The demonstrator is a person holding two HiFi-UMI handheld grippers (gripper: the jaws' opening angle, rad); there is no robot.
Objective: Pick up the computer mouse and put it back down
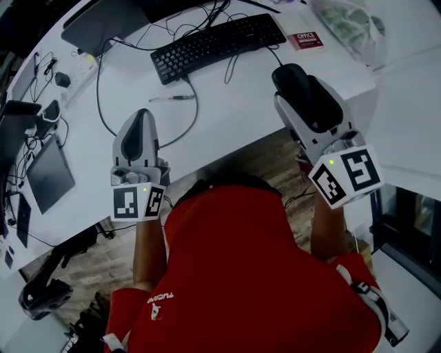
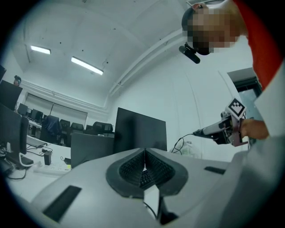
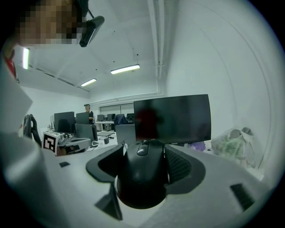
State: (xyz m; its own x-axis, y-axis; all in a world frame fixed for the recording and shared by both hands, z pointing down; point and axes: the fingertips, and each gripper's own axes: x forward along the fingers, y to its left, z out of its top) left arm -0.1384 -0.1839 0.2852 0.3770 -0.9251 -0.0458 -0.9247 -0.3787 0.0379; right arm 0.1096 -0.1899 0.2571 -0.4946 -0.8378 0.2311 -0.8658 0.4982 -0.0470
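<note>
A black computer mouse (image 1: 295, 84) is held off the white desk (image 1: 227, 117) between the jaws of my right gripper (image 1: 288, 74). In the right gripper view the mouse (image 3: 141, 180) fills the gap, both pads pressing on its sides, and my right gripper (image 3: 143, 153) points roughly level toward a dark monitor (image 3: 173, 118). My left gripper (image 1: 142, 116) hovers over the desk's near edge at the left. In its own view my left gripper (image 2: 143, 167) has its jaws closed together with nothing between them.
A black keyboard (image 1: 217, 43) lies at the back of the desk, with a pen (image 1: 172, 98) and cables in front of it. A red box (image 1: 305, 39) and a plastic bag (image 1: 344, 21) sit at the back right. A tablet (image 1: 48, 172) lies at the left.
</note>
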